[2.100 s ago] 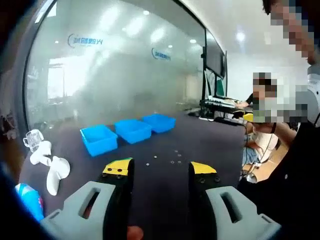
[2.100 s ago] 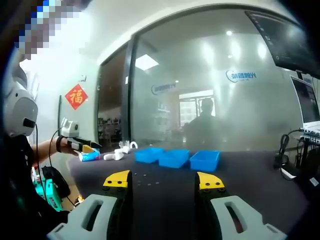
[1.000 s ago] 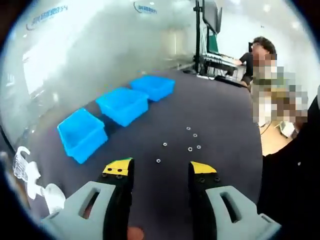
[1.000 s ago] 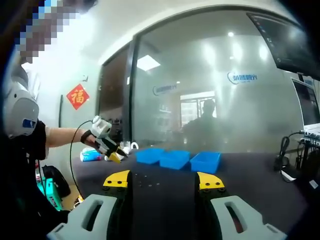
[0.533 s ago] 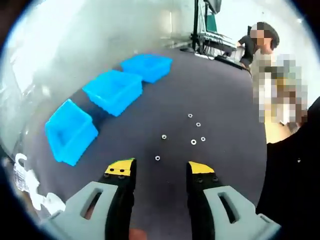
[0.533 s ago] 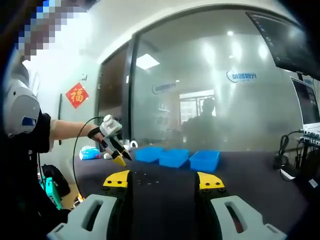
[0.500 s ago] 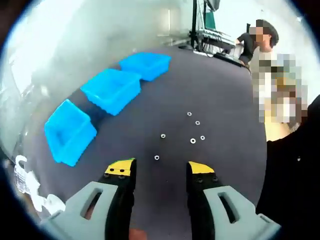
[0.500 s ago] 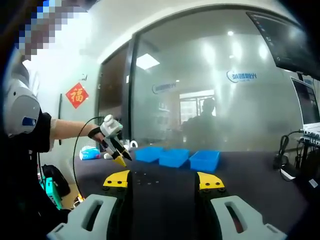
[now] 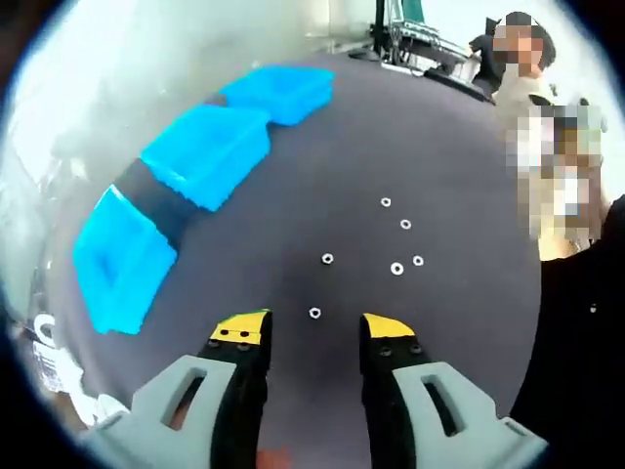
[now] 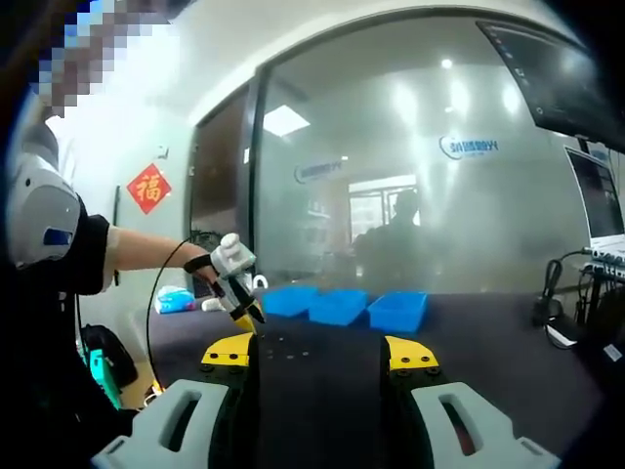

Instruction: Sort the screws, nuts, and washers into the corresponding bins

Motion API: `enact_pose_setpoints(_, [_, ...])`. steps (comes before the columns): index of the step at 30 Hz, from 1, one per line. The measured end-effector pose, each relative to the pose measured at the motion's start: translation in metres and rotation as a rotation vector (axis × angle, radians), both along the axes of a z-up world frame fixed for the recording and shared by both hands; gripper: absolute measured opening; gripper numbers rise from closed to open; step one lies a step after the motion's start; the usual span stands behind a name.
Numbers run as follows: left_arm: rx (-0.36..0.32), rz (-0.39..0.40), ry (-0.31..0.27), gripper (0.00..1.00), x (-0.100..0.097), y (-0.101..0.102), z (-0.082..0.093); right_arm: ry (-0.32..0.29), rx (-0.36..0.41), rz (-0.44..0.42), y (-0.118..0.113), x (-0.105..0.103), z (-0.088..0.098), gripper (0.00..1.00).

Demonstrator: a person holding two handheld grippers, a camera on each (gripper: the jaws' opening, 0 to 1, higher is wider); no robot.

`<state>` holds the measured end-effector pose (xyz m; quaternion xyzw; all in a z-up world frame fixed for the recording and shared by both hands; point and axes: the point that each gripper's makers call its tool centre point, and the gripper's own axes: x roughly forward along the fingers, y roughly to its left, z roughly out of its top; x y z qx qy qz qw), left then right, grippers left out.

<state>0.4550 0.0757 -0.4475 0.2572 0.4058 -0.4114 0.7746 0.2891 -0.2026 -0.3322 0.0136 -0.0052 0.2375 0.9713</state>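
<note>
The dark table (image 9: 459,127) carries everything for the task. Three blue bins (image 9: 205,154) stand in a row at its far side, well apart from the small metal parts. In the right gripper view the same bins (image 10: 337,306) are seen low and far, behind the table edge.

The left gripper (image 9: 314,332) hangs above the table and its jaws are spread, with nothing between them. The right gripper (image 10: 322,352) is held level and away from the work; its jaws are also spread and empty. The left gripper (image 10: 242,301) also appears there from the side, pointing down to the table.

Six small ring-shaped parts lie loose on the table. The nearest part (image 9: 314,313) lies just ahead of the left jaw tips, about midway between them. Another part (image 9: 327,259) is a little farther, and a group of four (image 9: 402,244) lies farther to the right. They are too small to tell if they are nuts or washers, and no screw can be made out.

The step in hand seems to be picking the nearest part with the left gripper. To do it well, the jaws should come down with the ring centred between the tips, almost to the table surface, because the part is flat and thin. Closing should be slow, so the ring does not slide away or flip. Its kind should be checked before choosing a bin.
</note>
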Motion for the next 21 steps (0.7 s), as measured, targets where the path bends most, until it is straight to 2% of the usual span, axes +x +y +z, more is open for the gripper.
enact_pose_setpoints(9, [0.035, -0.010, 0.016, 0.31, 0.008, -0.002, -0.007, 0.005, 0.006, -0.013, -0.007, -0.001, -0.003, 0.45])
enact_pose_setpoints(16, [0.055, 0.001, 0.025, 0.23, 0.013, 0.003, -0.011, 0.004, 0.011, -0.019, -0.010, 0.000, -0.002, 0.45])
enact_pose_setpoints(21, [0.060, 0.010, 0.030, 0.21, 0.017, 0.004, -0.015, 0.004, 0.012, -0.021, -0.011, 0.001, -0.002, 0.45])
